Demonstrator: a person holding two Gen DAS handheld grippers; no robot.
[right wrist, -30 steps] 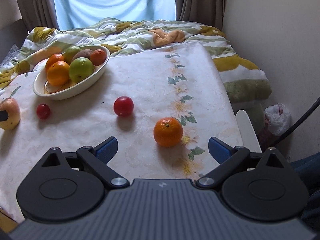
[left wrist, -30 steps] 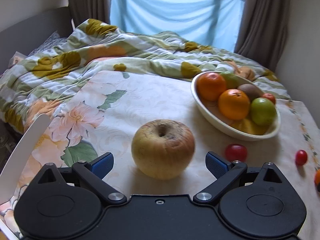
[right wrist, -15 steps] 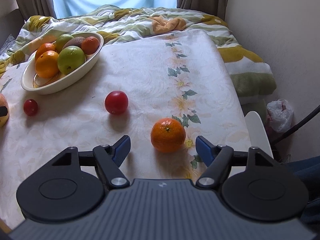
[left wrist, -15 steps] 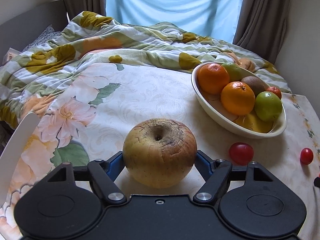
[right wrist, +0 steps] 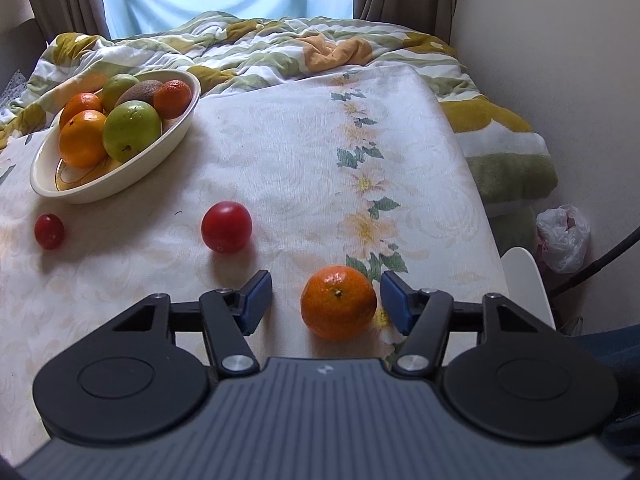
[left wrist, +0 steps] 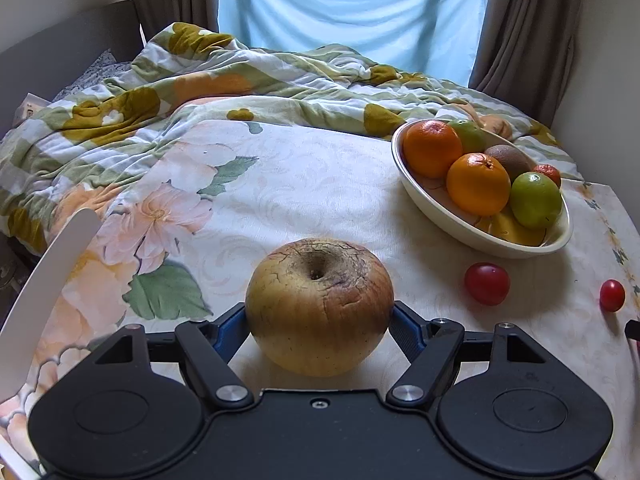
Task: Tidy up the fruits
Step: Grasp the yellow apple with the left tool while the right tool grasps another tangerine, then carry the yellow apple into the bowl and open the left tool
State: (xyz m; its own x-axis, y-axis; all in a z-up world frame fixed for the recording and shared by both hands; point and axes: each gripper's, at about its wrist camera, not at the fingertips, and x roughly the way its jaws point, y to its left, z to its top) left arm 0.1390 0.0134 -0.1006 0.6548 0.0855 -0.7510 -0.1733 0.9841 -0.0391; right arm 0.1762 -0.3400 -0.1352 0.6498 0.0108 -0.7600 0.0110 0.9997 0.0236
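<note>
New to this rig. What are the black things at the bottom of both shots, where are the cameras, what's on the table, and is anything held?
No robot: a person holds a two-finger gripper in each hand, with a fisheye camera on each looking forward along the fingers.

Left view: the left gripper has its blue pads shut on a wrinkled yellow-brown apple.

Right view: the right gripper is open, its pads either side of a small orange mandarin without clamping it.

On the floral tablecloth lie a cream oval bowl of fruit, a larger red tomato and a small red tomato.

No readable text, labels, brands or numbers anywhere
</note>
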